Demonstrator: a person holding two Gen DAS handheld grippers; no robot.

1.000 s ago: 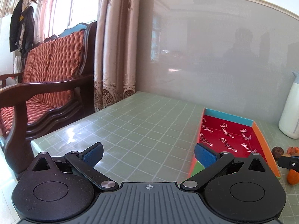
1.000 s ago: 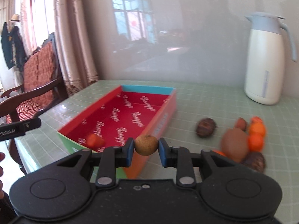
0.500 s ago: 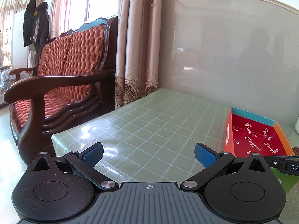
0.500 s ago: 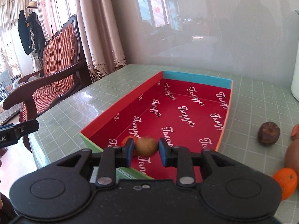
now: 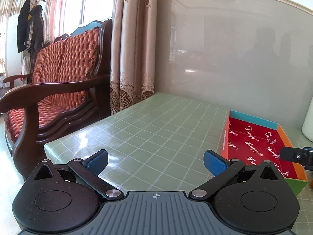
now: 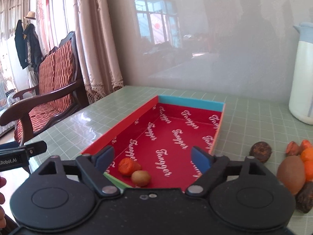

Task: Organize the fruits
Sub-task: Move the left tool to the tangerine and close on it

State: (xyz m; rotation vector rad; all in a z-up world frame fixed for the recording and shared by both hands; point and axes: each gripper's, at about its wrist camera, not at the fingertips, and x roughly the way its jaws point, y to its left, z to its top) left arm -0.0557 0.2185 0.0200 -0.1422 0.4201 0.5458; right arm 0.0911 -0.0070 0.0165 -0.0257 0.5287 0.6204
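Right gripper (image 6: 151,157): jaws have just been opening and stand wide apart, nothing between the blue pads. Small round tan fruit (image 6: 140,178), smooth-skinned, rests on the floor of the red printed cardboard tray (image 6: 121,130), near corner, touching a wrinkled orange fruit (image 6: 128,166). Tray's long axis runs away toward the wall. Left gripper (image 5: 155,159): spread wide, empty, over green checked tablecloth (image 5: 156,129).

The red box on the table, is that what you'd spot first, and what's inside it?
Yes, the bright red box with white writing grabs the eye on the green checked table. In its near corner lie a small brown fruit and a wrinkly orange one, below the open right gripper, whose jaws have just been opening. More fruits are piled on the table to the right.
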